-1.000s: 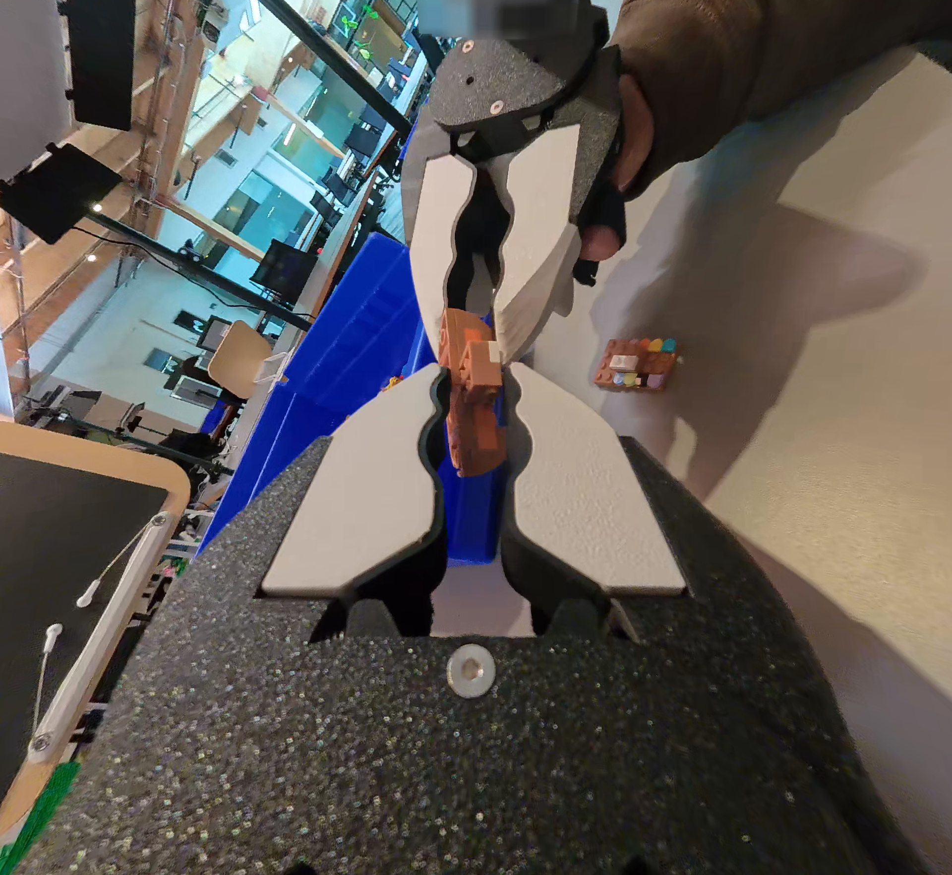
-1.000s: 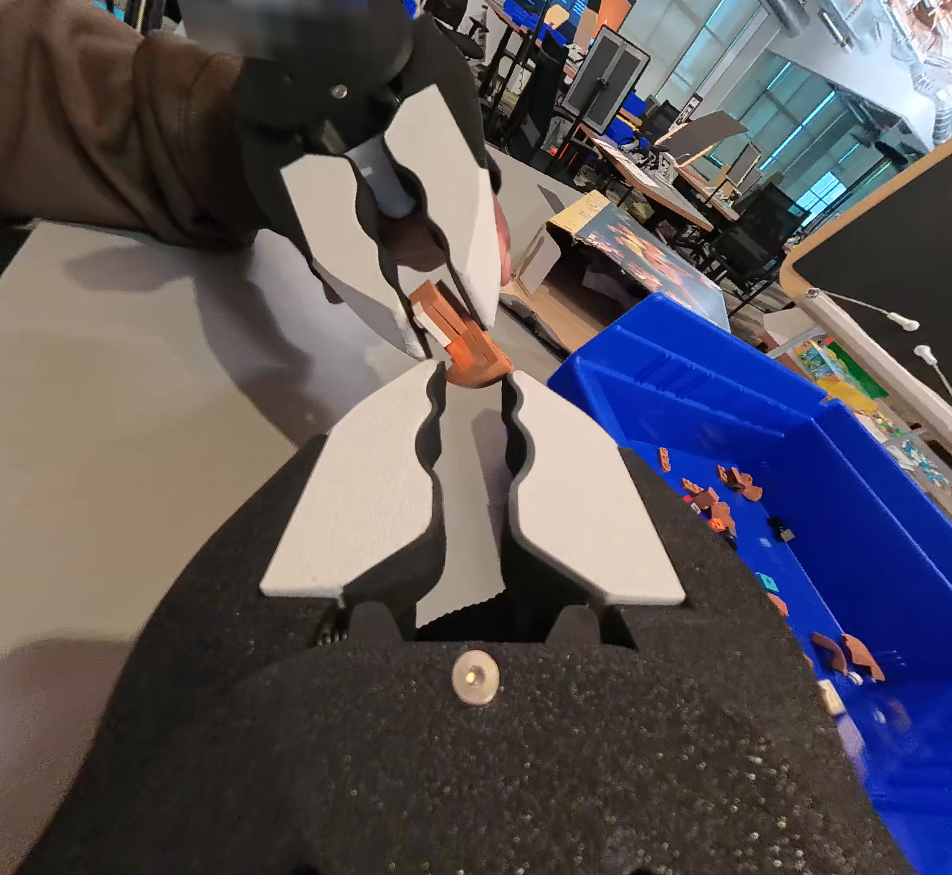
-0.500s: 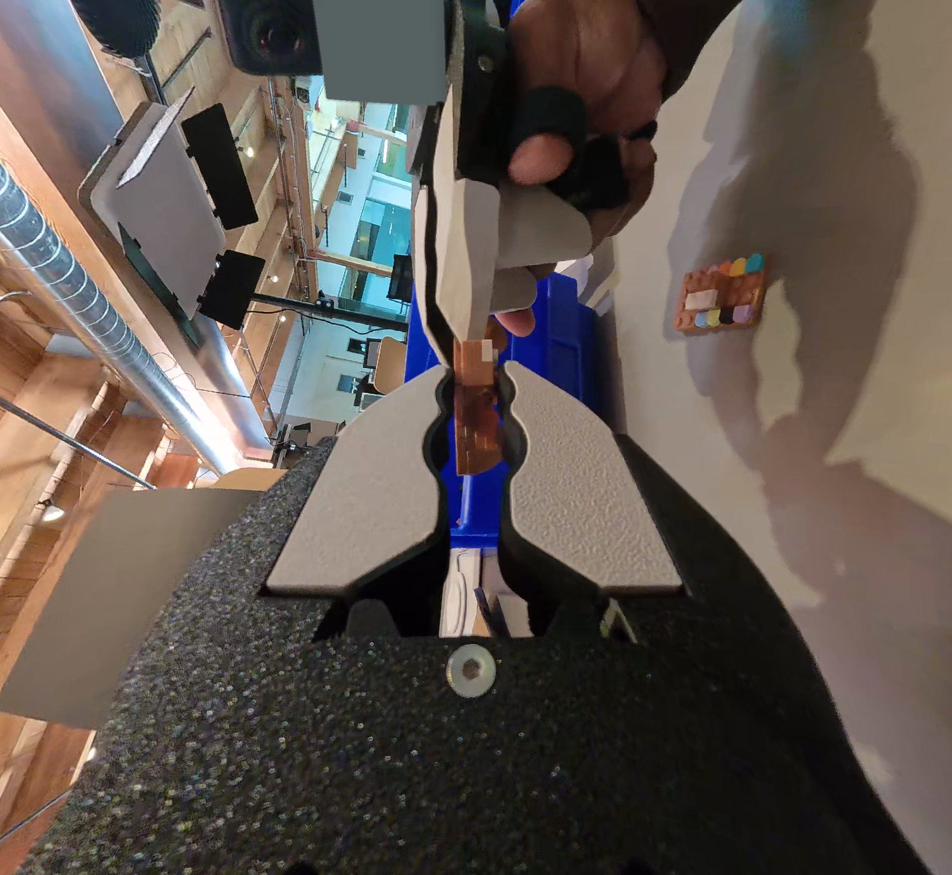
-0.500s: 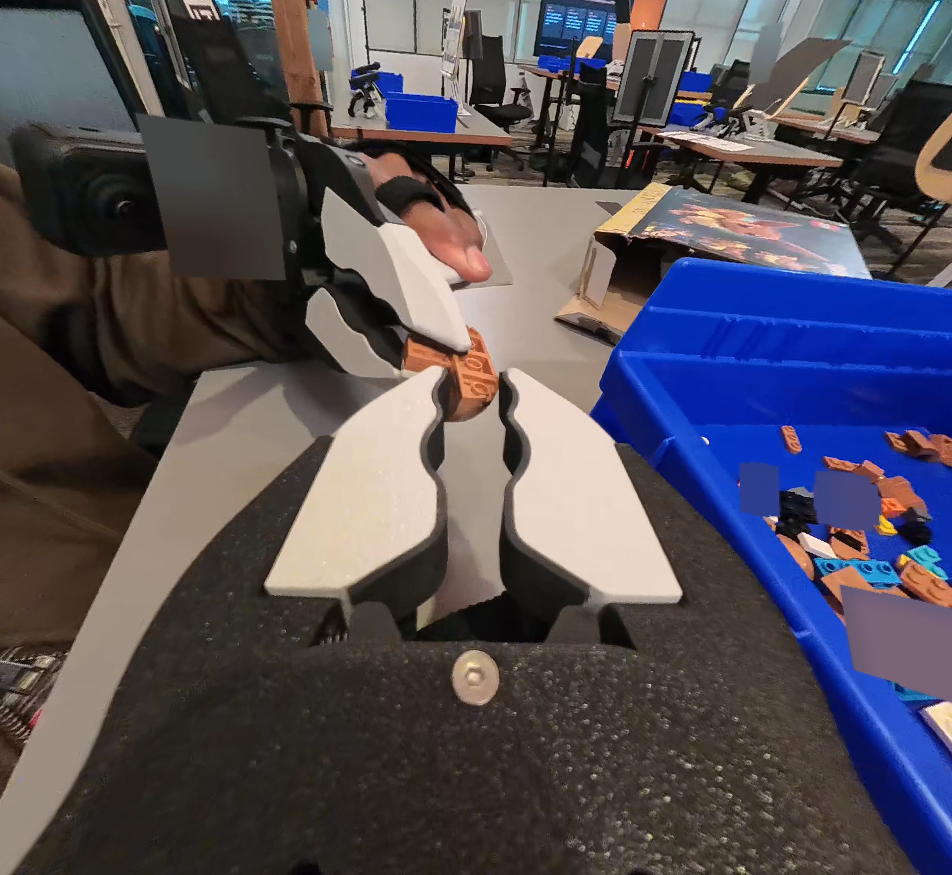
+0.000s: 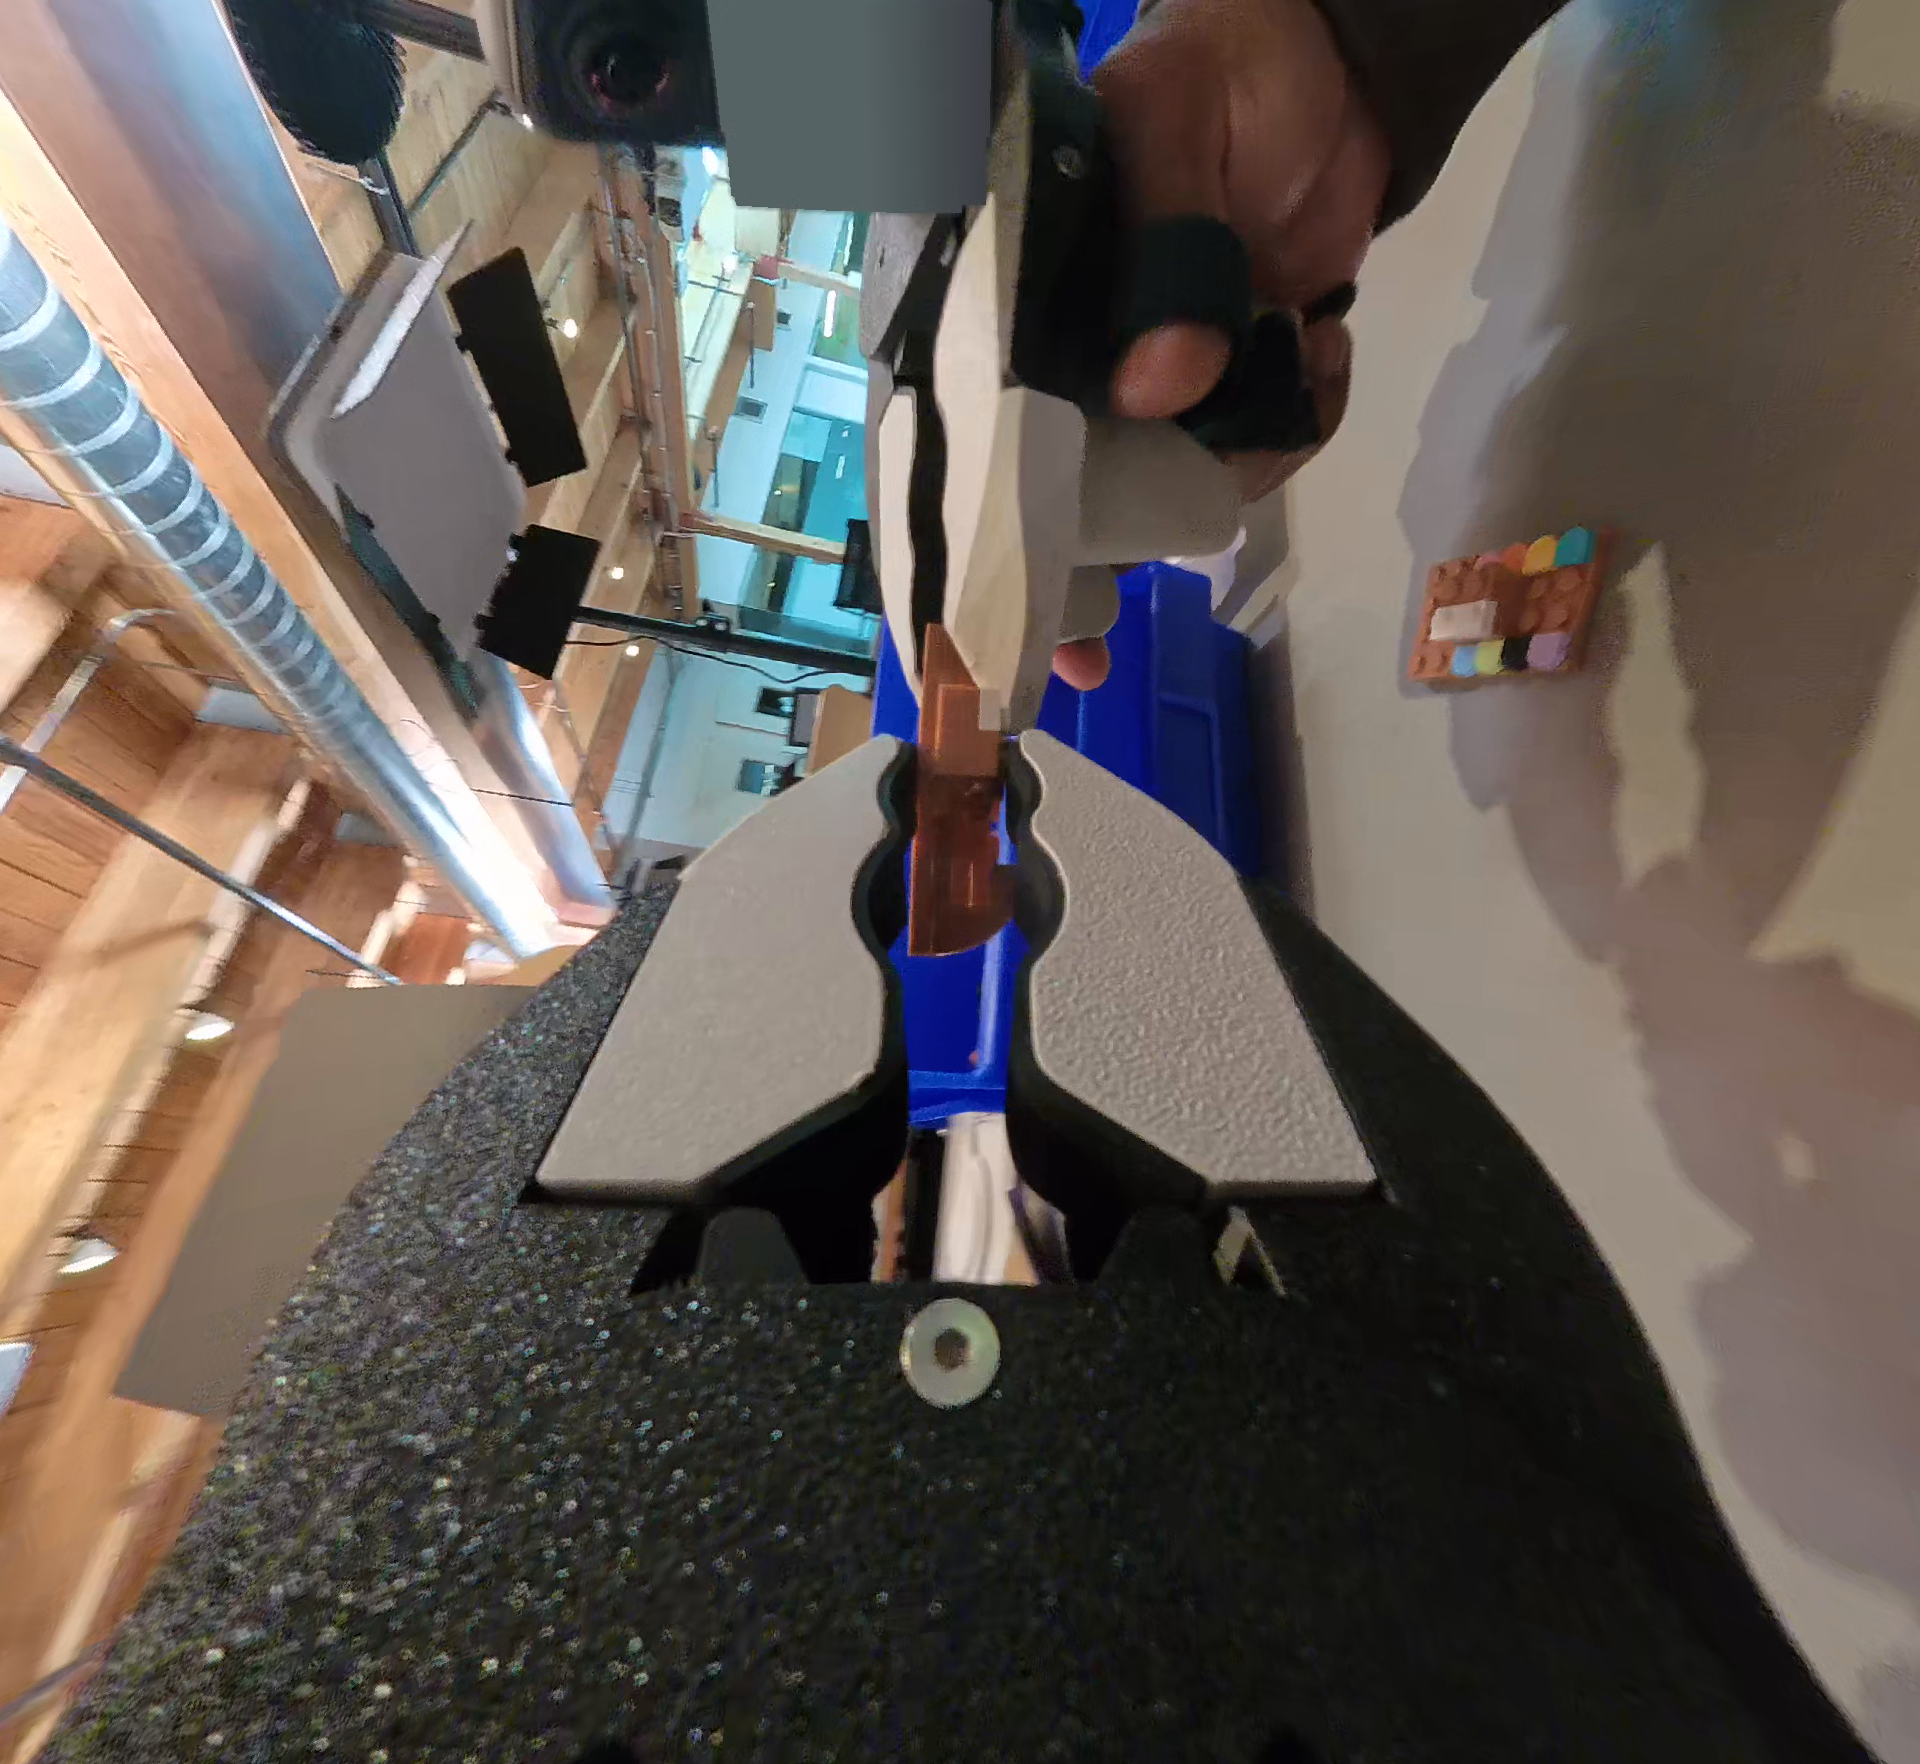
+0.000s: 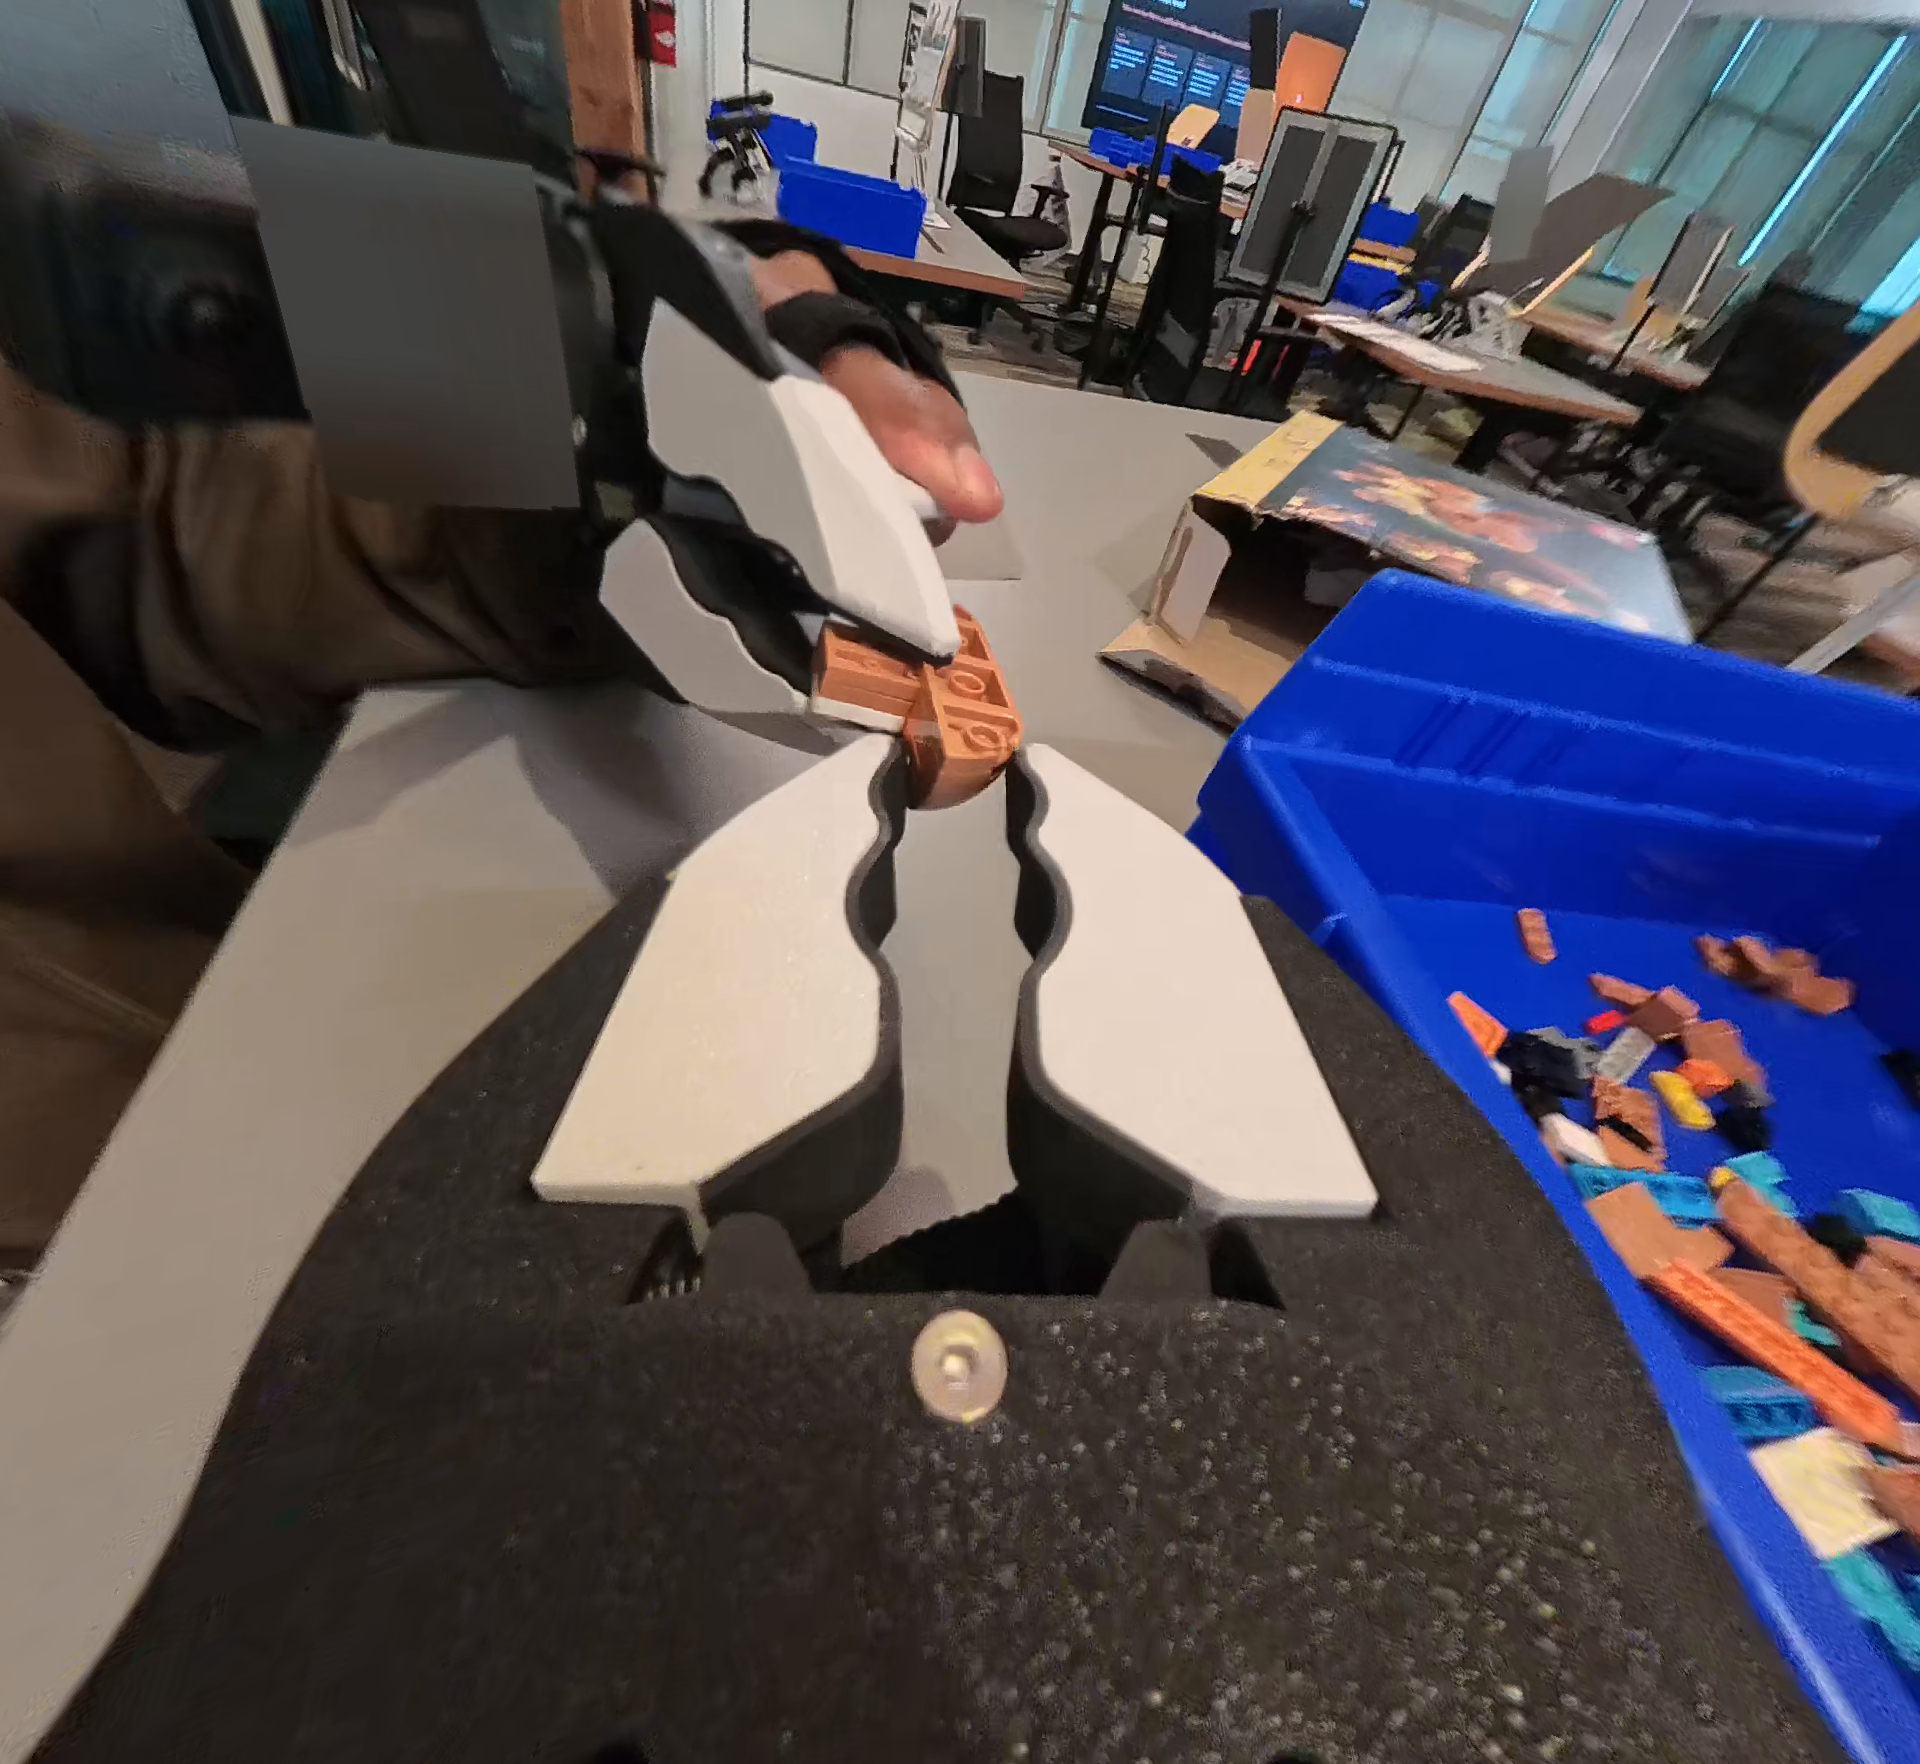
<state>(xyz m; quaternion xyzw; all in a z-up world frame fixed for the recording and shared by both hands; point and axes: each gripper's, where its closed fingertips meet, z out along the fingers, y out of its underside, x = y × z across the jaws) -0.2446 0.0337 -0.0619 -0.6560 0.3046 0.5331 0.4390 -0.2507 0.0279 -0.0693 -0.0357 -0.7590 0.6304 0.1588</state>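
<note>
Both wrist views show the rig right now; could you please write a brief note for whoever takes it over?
Left claw: shut on one end of the brown brick assembly, held above the grey table.
Right claw: shut on its other end.
Blue bin of loose bricks sits beside the right claw.
Small studded plate lies apart on the table.

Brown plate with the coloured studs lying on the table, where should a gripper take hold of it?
Probably across the two long edges of the brown plate, coming straight down from above. It lies flat on the table with bare surface all round, and its straight sides suit fingers better than the studded top.
</note>
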